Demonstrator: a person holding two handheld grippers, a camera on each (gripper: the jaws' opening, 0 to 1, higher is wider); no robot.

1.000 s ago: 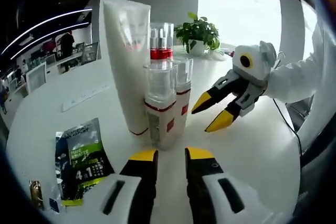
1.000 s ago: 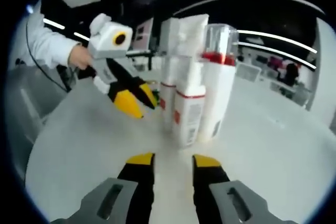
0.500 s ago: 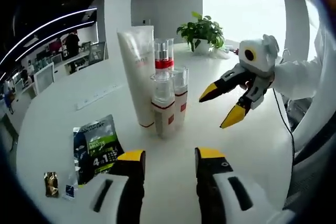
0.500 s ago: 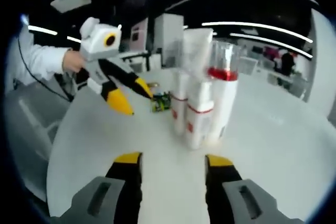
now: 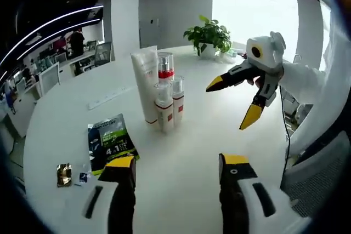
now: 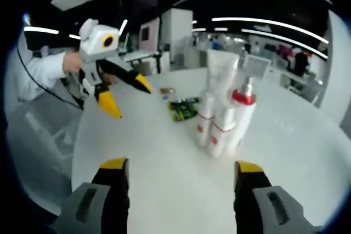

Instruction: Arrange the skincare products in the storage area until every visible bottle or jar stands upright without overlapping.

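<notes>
A tall white tube (image 5: 145,83), a clear-capped bottle with a red collar (image 5: 165,70) and two small white bottles with red bands (image 5: 163,109) stand upright, close together, on the round white table (image 5: 192,146). The same tube (image 6: 221,78), red-collared bottle (image 6: 245,110) and small bottles (image 6: 220,133) appear in the right gripper view. My left gripper (image 5: 179,161) is open wide, well back from the group. My right gripper (image 6: 181,165) is open wide too, empty, also at a distance. Each gripper is seen held above the table from the other side: right gripper (image 5: 233,101), left gripper (image 6: 127,94).
A dark green sachet (image 5: 109,143) lies flat left of the bottles, with a small gold packet (image 5: 64,172) beyond it. A potted plant (image 5: 208,34) stands at the far edge, and a white power strip (image 5: 107,97) lies on the table. A person's white sleeve (image 6: 38,69) holds the left gripper.
Both grippers have drawn back from the bottle group, which now looks smaller, and both pairs of jaws have spread wider. The bottles stay standing in place.
</notes>
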